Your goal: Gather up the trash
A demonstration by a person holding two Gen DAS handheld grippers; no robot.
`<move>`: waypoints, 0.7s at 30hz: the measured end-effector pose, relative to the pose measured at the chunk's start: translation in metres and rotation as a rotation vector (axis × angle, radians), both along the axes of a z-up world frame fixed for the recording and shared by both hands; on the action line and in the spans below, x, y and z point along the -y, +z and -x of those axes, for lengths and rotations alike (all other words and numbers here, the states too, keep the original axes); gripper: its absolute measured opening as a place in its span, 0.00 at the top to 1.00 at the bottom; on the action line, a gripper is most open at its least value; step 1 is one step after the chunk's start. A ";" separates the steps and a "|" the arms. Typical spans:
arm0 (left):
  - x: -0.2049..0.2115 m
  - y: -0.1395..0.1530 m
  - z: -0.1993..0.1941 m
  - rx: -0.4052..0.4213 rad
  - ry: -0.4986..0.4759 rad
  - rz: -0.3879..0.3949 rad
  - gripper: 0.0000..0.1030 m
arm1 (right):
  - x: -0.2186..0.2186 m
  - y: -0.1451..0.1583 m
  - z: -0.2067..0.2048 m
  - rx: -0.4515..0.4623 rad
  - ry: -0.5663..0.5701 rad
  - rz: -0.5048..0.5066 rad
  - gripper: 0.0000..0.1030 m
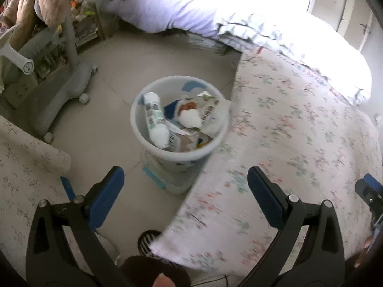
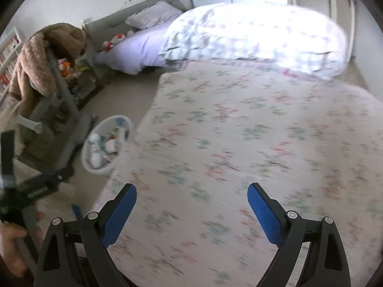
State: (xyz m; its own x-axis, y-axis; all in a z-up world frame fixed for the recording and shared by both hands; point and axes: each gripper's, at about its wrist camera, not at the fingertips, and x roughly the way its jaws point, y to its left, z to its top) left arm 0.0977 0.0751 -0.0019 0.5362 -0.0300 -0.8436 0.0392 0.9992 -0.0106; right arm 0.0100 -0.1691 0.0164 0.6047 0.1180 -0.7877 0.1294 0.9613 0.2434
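Note:
A white plastic trash bin stands on the tiled floor beside the bed. It holds a white bottle, a crumpled tissue, snack wrappers and a carton. My left gripper is open and empty, above and short of the bin. The bin also shows in the right wrist view, at the left. My right gripper is open and empty over the floral bedsheet. The left gripper's body shows at that view's left edge.
The bed with the floral sheet and a white duvet fills the right. A grey wheeled chair draped with a brown blanket stands left of the bin. A second floral surface lies at the near left. A shoe shows below.

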 end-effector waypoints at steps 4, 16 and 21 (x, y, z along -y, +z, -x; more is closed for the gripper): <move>0.021 0.010 0.028 0.045 -0.027 -0.006 0.01 | 0.013 0.001 0.031 0.006 -0.072 0.039 0.02; 0.054 0.010 0.092 0.156 -0.015 -0.030 0.01 | -0.004 0.006 0.073 0.071 -0.083 0.171 0.00; 0.063 0.005 0.098 0.177 -0.011 -0.058 0.01 | -0.004 -0.001 0.075 0.079 -0.080 0.170 0.00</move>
State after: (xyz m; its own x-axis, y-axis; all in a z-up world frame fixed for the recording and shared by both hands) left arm -0.0001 0.0124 0.0032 0.6765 0.0093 -0.7363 0.0461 0.9974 0.0550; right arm -0.0655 -0.1646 0.0155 0.6675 -0.0636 -0.7419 0.1940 0.9768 0.0908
